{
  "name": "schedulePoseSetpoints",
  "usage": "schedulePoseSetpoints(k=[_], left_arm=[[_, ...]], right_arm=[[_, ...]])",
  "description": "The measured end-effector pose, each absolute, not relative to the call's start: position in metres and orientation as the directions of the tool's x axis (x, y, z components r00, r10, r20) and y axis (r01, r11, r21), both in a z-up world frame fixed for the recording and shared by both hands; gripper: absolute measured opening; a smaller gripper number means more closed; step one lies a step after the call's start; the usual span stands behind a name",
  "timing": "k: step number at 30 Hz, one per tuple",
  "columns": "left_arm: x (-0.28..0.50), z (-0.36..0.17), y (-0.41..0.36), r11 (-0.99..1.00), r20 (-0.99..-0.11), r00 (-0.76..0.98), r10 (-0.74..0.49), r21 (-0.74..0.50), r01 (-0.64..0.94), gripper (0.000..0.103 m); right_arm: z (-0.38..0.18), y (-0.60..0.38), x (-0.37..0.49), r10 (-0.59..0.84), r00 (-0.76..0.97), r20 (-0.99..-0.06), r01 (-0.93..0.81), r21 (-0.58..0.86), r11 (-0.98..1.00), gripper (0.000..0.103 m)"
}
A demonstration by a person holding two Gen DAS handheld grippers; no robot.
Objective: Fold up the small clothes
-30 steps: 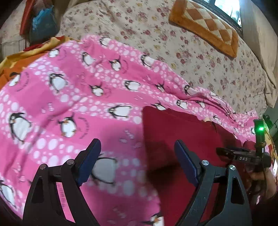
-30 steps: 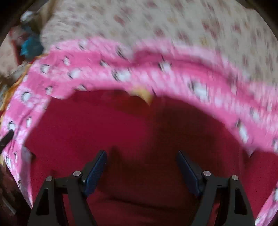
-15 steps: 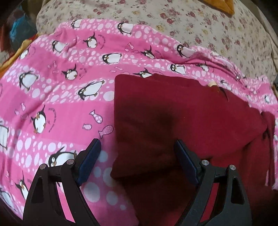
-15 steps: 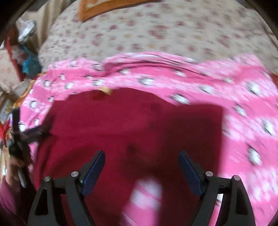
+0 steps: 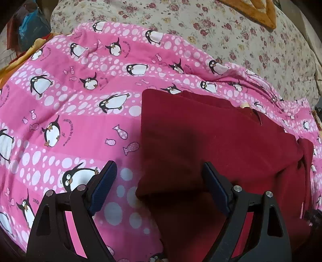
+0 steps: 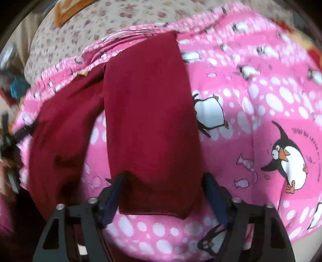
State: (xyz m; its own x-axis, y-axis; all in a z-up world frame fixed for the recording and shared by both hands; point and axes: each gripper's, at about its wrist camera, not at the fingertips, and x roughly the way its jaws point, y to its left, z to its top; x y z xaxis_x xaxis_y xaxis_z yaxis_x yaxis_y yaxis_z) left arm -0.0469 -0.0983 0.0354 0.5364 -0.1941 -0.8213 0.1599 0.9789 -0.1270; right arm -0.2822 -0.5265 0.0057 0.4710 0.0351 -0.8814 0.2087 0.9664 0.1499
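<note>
Folding is partly done on the dark red garment (image 5: 211,145), which lies on the pink penguin blanket (image 5: 70,104) spread over a floral bedspread (image 5: 231,36); an orange cushion (image 5: 259,10) sits at the far right edge. In the right wrist view the garment (image 6: 151,121) shows one long panel turned over into a neat strip running from near to far, with a looser, unfolded portion trailing to its left. Left gripper (image 5: 159,185): jaws wide apart, holding nothing, hovering above the garment's near left corner where cloth meets blanket. Right gripper (image 6: 163,193): jaws also spread wide, straddling the near end of the folded strip; whether the fingers touch the cloth cannot be told, and nothing is pinched. Judgement: the step in hand is between folds, lengthwise fold laid, loose left portion still to bring in. Next move likely calls for closing on an edge of that loose part and carrying it over the strip, keeping the laid fold undisturbed.
</note>
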Motion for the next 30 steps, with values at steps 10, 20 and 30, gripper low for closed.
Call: schedulePoseSetpoints(k=[10, 20, 30], left_arm=[[-0.048, 0.047, -0.080, 0.980, -0.791, 0.578, -0.200, -0.167, 0.110, 0.086], [-0.053, 0.061, -0.065, 0.972, -0.747, 0.625, -0.228, -0.213, 0.101, 0.086], [-0.054, 0.067, -0.049, 0.960, -0.722, 0.642, -0.260, -0.265, 0.090, 0.086]], right_arm=[[0.107, -0.549, -0.269, 0.156, 0.718, -0.679, 0.130, 0.350, 0.928, 0.005], [0.261, -0.508, -0.204, 0.362, 0.786, -0.502, -0.221, 0.319, 0.922, 0.005], [0.222, -0.372, -0.104, 0.512, 0.511, -0.691, -0.501, 0.246, 0.830, 0.005]])
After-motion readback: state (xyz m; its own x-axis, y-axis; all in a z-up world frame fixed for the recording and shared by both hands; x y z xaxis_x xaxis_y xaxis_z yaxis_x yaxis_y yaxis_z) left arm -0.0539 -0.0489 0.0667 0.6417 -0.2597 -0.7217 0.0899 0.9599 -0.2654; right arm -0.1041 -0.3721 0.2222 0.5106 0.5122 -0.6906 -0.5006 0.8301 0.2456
